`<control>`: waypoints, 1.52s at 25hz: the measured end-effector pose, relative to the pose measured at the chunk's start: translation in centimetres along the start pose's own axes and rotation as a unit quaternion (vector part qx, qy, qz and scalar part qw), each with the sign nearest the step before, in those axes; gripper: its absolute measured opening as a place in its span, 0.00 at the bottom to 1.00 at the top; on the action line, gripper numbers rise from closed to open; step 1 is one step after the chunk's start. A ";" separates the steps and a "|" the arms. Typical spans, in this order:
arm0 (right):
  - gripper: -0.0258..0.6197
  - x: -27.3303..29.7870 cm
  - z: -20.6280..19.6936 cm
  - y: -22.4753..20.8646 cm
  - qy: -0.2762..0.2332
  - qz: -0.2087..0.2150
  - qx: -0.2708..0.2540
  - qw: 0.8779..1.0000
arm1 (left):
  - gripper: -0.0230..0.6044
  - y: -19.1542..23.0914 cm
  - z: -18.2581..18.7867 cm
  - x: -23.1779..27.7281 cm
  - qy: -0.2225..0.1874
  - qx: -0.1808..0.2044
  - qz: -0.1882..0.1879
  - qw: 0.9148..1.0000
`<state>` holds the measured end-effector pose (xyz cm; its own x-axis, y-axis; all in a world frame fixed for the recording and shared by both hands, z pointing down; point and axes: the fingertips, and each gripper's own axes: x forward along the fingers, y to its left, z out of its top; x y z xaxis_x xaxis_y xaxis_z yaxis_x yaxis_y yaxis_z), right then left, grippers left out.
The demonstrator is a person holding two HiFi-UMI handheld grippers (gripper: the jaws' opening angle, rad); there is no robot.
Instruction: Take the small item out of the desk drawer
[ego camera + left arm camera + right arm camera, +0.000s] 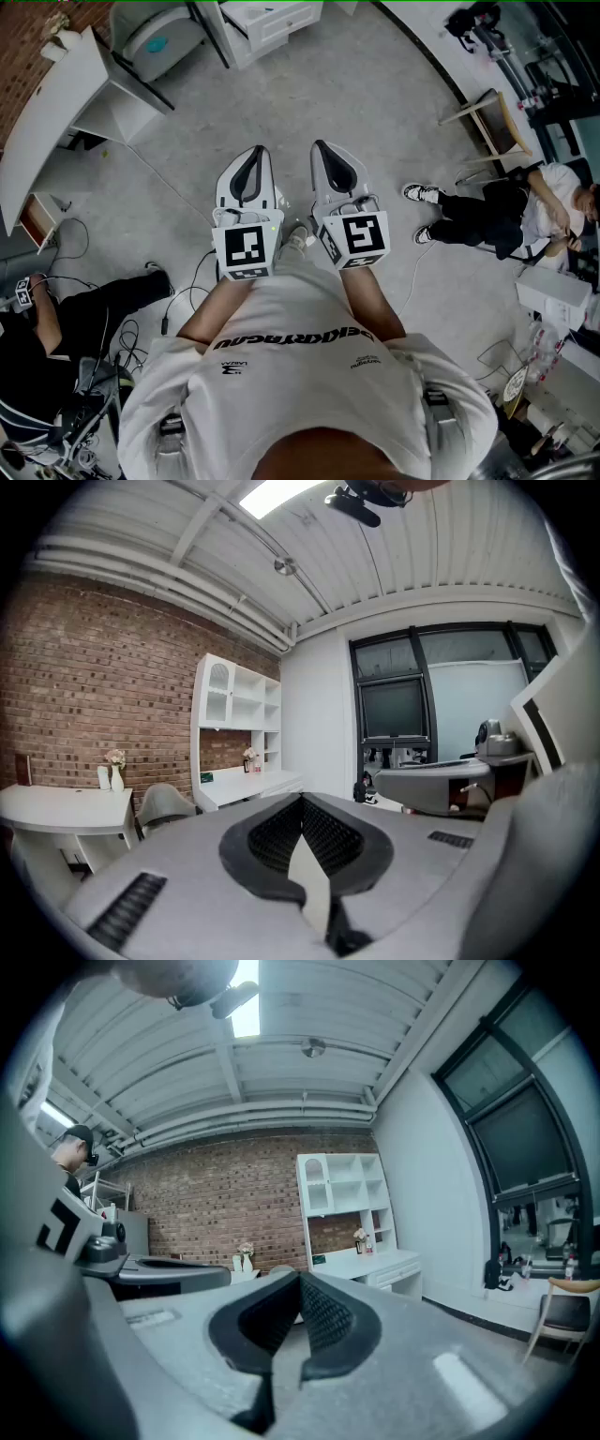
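I hold both grippers side by side in front of my chest, well above the grey floor. In the head view my left gripper (252,156) and my right gripper (323,150) point forward. Both are shut, with nothing between the jaws. The left gripper view shows its jaws (302,801) meeting at the tip, and the right gripper view shows the same (299,1279). A white desk (52,112) stands far off at the left, and a brown-lined drawer (36,217) shows below its near end. No small item is in sight.
A person (511,211) sits on the floor at the right, and another (66,323) sits at the left among cables. A grey chair (159,37) and a white cabinet (274,19) stand at the back. A wooden chair (487,117) is at the right.
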<state>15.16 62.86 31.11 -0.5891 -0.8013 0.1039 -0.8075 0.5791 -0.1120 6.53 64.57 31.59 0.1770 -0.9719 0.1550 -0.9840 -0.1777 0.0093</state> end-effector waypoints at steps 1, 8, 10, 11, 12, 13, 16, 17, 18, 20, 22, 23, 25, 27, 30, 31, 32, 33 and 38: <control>0.04 0.0 -0.1 0.0 0.000 0.001 -0.001 1.000 | 0.03 -0.1 0.0 0.0 -0.002 -0.002 0.002 1.000; 0.04 0.0 -0.2 -0.7 0.000 0.007 -0.014 1.000 | 0.03 -0.9 -0.6 0.4 -0.002 -0.007 0.006 1.000; 0.04 0.4 -0.2 -1.0 -0.001 0.009 -0.011 1.000 | 0.03 -0.7 -0.7 0.7 -0.002 -0.007 0.008 1.000; 0.04 0.7 -0.2 -1.1 -0.001 0.009 -0.011 1.000 | 0.03 -0.5 -0.9 1.0 -0.002 -0.007 0.009 1.000; 0.04 1.0 -0.2 -1.2 -0.001 0.010 -0.012 1.000 | 0.03 -0.3 -1.1 1.3 -0.001 -0.008 0.010 1.000; 0.04 1.4 -0.2 -1.3 -0.001 0.009 -0.014 1.000 | 0.03 -0.1 -1.2 1.7 -0.001 -0.010 0.010 1.000; 0.04 3.1 -0.3 -2.1 -0.004 0.009 -0.016 1.000 | 0.03 0.5 -1.5 3.6 -0.005 -0.014 0.008 1.000; 0.04 3.9 -0.3 -2.3 -0.005 0.010 -0.016 1.000 | 0.03 0.7 -1.5 4.4 -0.006 -0.015 0.007 1.000; 0.04 4.7 -0.3 -2.6 -0.005 0.010 -0.017 1.000 | 0.03 1.1 -1.5 5.2 -0.008 -0.015 0.006 1.000; 0.04 6.7 -0.2 -3.1 -0.005 0.011 -0.019 1.000 | 0.03 2.2 -1.6 7.0 -0.007 -0.018 0.005 1.000; 0.04 9.3 0.2 -3.6 -0.005 0.010 -0.022 1.000 | 0.03 3.8 -1.4 9.3 -0.006 -0.024 0.002 1.000; 0.04 10.8 0.5 -3.9 -0.005 0.010 -0.024 1.000 | 0.03 4.7 -1.2 10.7 -0.006 -0.026 0.002 1.000; 0.04 13.7 0.9 -4.8 -0.004 0.009 -0.027 1.000 | 0.03 6.6 -0.8 13.4 -0.005 -0.026 0.004 1.000; 0.04 16.6 1.4 -5.7 -0.003 0.007 -0.026 1.000 | 0.03 8.2 -0.3 16.3 -0.003 -0.023 0.004 1.000; 0.04 21.3 2.5 -7.2 -0.010 0.006 -0.023 1.000 | 0.03 10.6 0.7 20.7 0.000 -0.018 0.001 1.000; 0.04 22.9 3.0 -7.6 -0.013 0.006 -0.020 1.000 | 0.03 11.4 1.0 22.2 0.001 -0.015 -0.002 1.000; 0.04 24.5 3.4 -7.9 -0.015 0.005 -0.018 1.000 | 0.03 12.3 1.3 23.6 0.003 -0.012 -0.004 1.000; 0.04 26.1 3.8 -8.3 -0.016 0.004 -0.017 1.000 | 0.03 13.1 1.7 25.1 0.006 -0.010 -0.007 1.000; 0.04 33.6 6.1 -9.4 -0.018 -0.006 -0.018 1.000 | 0.03 17.7 3.9 31.7 0.013 -0.006 -0.021 1.000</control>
<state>3.15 29.52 29.59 -0.5784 -0.8128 0.0702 -0.8155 0.5738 -0.0751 -5.17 30.04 32.85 0.2184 -0.9591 0.1803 -0.9758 -0.2168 0.0285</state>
